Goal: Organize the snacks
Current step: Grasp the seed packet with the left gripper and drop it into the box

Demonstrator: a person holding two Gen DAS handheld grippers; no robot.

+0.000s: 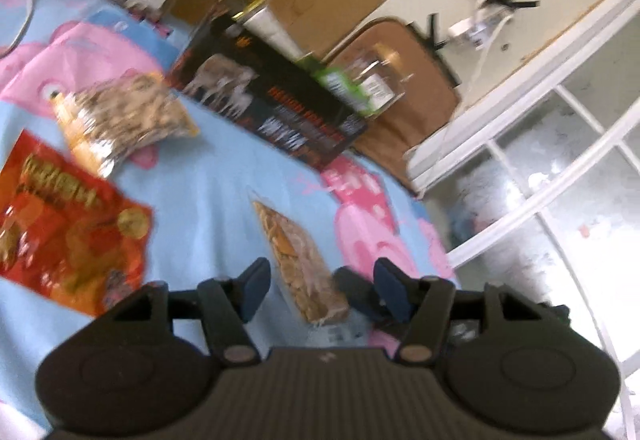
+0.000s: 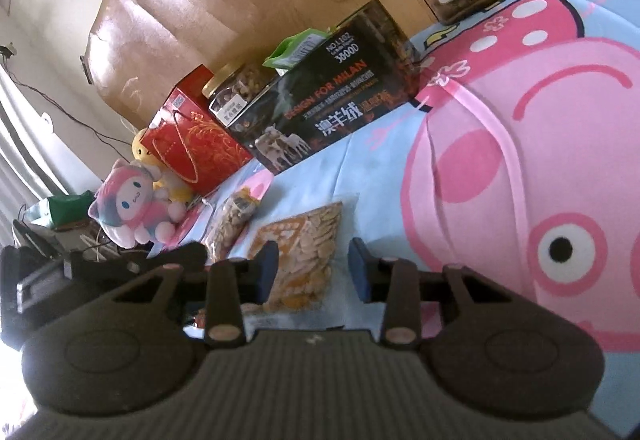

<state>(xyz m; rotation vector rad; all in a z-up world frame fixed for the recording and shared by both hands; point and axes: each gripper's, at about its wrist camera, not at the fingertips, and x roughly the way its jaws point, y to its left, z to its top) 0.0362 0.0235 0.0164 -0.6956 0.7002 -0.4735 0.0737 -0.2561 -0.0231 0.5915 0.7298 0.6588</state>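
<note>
Spread wide, left gripper point(image 1: 320, 286) above a clear, narrow packet of golden snack pieces point(image 1: 298, 260) on the pale blue cartoon-pig bedsheet point(image 1: 208, 192), near its edge. Right gripper point(image 2: 313, 270) likewise agape over the same packet point(image 2: 302, 260). Black printed carton point(image 2: 320, 96) along the far edge.

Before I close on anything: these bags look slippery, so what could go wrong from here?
1. Both the left gripper and right gripper are open over the same clear seed packet; they might collide or tug it apart.
2. The packet lies flat on the soft cartoon sheet, so fingers may pinch fabric too.
3. The left view is blurred; aim may be off.
</note>
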